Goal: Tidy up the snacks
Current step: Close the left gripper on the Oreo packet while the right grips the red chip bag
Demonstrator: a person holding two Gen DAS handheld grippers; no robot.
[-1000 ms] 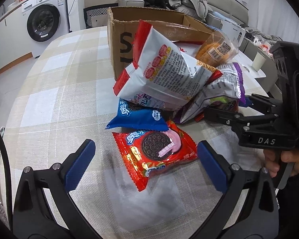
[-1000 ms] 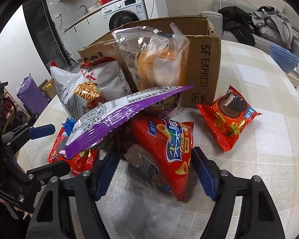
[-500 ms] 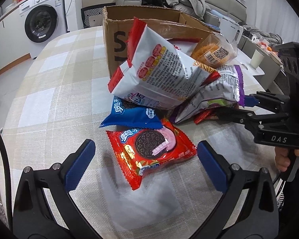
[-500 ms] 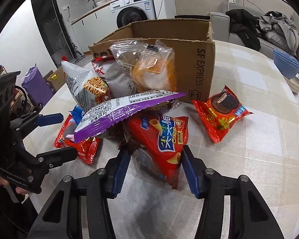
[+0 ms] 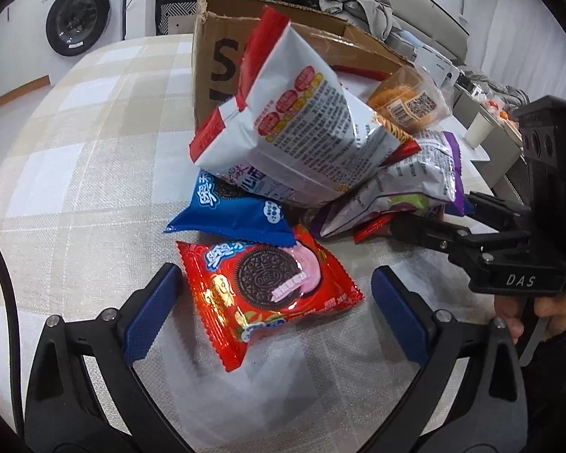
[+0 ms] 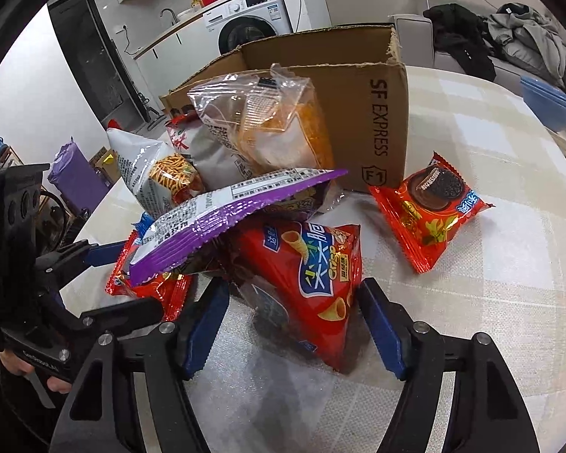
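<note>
A pile of snack bags lies in front of an open cardboard box (image 5: 222,64) (image 6: 362,113) on the checked tablecloth. My left gripper (image 5: 279,313) is open, its blue pads on either side of a red Oreo pack (image 5: 268,283). A blue Oreo pack (image 5: 230,215) and a white and red bag (image 5: 302,128) lie behind it. My right gripper (image 6: 290,324) is open around a red corn-crisp bag (image 6: 305,275), pads close to its sides. A purple-edged bag (image 6: 222,211) overhangs it. The right gripper also shows in the left wrist view (image 5: 426,226).
A second red Oreo pack (image 6: 430,207) lies alone to the right of the box. A clear bag of orange snacks (image 6: 271,120) leans on the box. A washing machine (image 5: 79,15), a sofa with clothes (image 6: 509,37) and blue bowls (image 6: 547,102) are beyond the table.
My left gripper has moved forward so its pads now flank the red Oreo pack. My right gripper has narrowed around the red corn-crisp bag and come closer to it.
</note>
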